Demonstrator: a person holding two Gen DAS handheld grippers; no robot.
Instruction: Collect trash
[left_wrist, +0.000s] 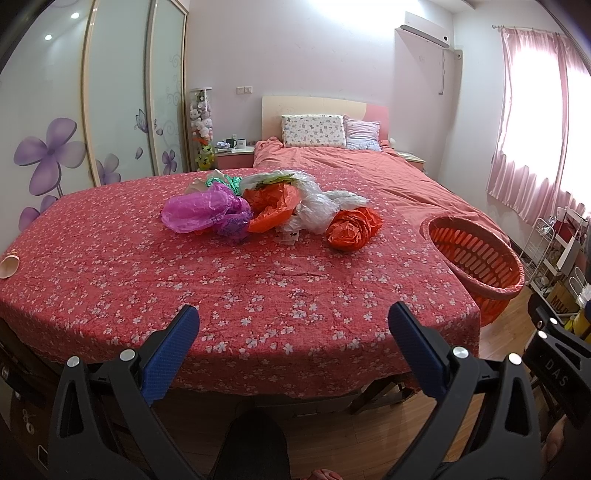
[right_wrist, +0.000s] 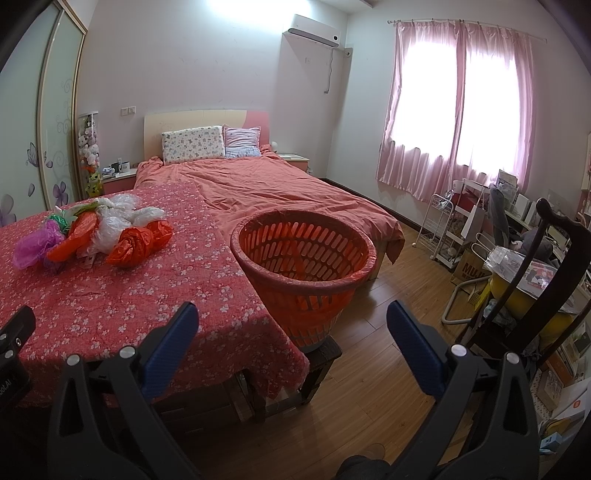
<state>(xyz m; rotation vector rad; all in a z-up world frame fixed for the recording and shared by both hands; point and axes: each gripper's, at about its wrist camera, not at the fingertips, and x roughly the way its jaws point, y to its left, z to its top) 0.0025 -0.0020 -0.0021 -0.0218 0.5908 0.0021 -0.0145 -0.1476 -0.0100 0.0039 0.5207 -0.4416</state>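
Note:
A heap of crumpled plastic bags lies on the red flowered tablecloth (left_wrist: 147, 280): a purple bag (left_wrist: 199, 212), an orange bag (left_wrist: 275, 206), a clear white bag (left_wrist: 321, 206) and a second orange bag (left_wrist: 352, 229). The heap also shows in the right wrist view, with the orange bag (right_wrist: 138, 243) nearest. An orange slotted basket (right_wrist: 303, 254) with a red liner stands on a dark stool at the table's right corner; it also shows in the left wrist view (left_wrist: 476, 258). My left gripper (left_wrist: 293, 332) is open and empty above the table's near edge. My right gripper (right_wrist: 291, 332) is open and empty, in front of the basket.
A bed with a salmon quilt (right_wrist: 277, 192) lies behind the table. A wardrobe (left_wrist: 110, 122) stands on the left. A dark wooden chair (right_wrist: 546, 266), a white rack (right_wrist: 447, 229) and clutter fill the right side. Wooden floor (right_wrist: 388, 295) lies between.

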